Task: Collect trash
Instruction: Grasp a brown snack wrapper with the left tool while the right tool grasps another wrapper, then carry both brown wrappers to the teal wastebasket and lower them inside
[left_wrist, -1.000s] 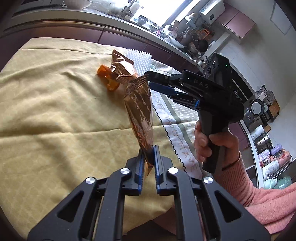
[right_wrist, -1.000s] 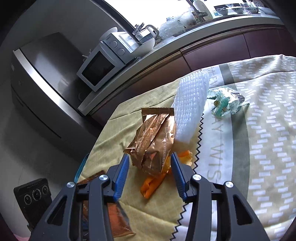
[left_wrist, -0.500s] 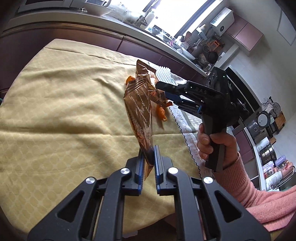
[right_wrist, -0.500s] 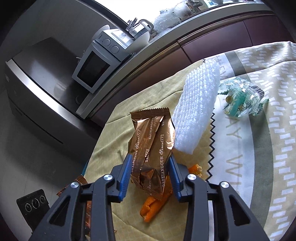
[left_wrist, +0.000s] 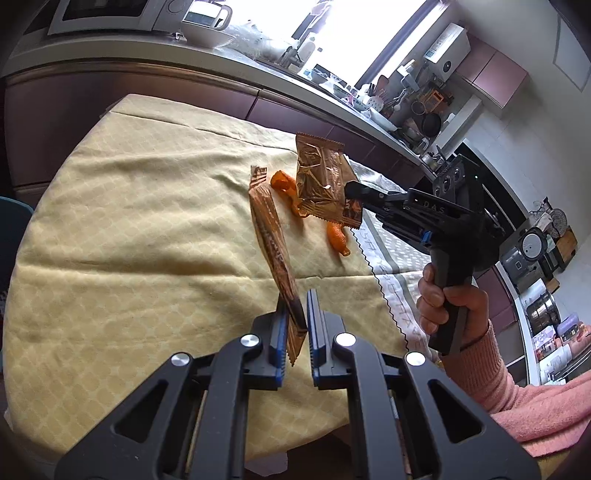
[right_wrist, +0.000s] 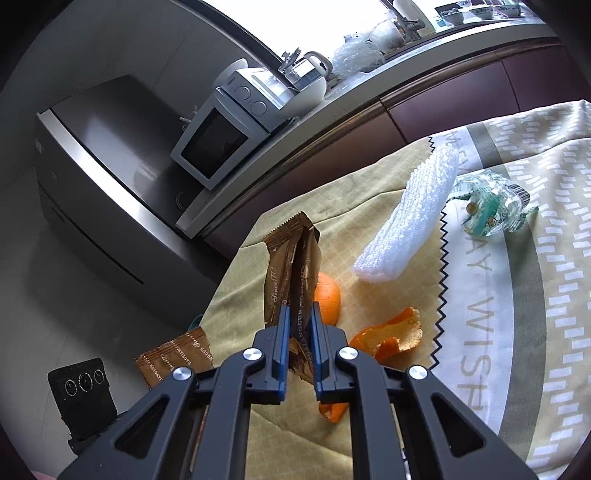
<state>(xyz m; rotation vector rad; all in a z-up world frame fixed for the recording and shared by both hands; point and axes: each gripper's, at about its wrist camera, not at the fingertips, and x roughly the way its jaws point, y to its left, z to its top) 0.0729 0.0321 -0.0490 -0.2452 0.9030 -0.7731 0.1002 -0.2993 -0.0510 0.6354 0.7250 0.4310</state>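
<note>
Daylight is pouring in through the overexposed kitchen window (left_wrist: 343, 40) behind the long grey countertop (right_wrist: 369, 110), blowing it out to white in both views. The wrinkled yellow patterned tablecloth (left_wrist: 129, 229) is catching soft, even light, with only faint shadows lying in its folds. Fisheye distortion is bending the edges, and the corners are fading to black. Both views are staying sharp.

Two brown wrappers (left_wrist: 320, 181), orange peels (right_wrist: 391, 334)
</note>
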